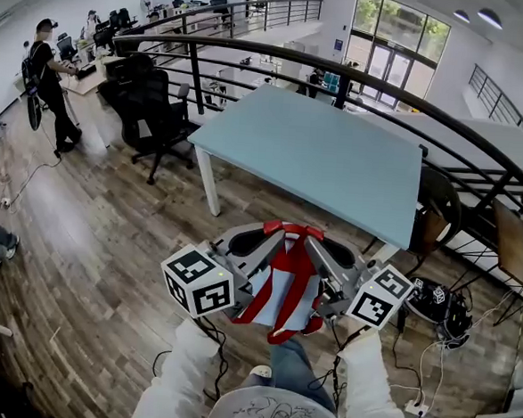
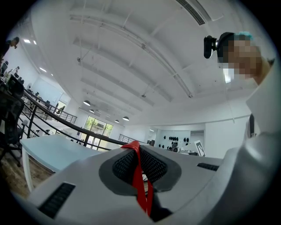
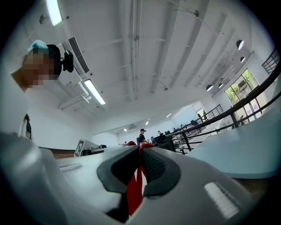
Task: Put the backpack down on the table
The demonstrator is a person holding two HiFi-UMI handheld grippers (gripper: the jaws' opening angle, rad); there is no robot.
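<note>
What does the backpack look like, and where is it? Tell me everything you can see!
The backpack is red and white with a bit of blue, and it looks like soft cloth. It hangs limp in the air by its red top strap. The left gripper and the right gripper are each shut on that strap, one from each side. It hangs above the wooden floor, close in front of the person, not yet on the light blue table.

Left hand-held gripper (image 1: 272, 232), right hand-held gripper (image 1: 313, 237) hold backpack (image 1: 285, 290) before table (image 1: 337, 155)
</note>
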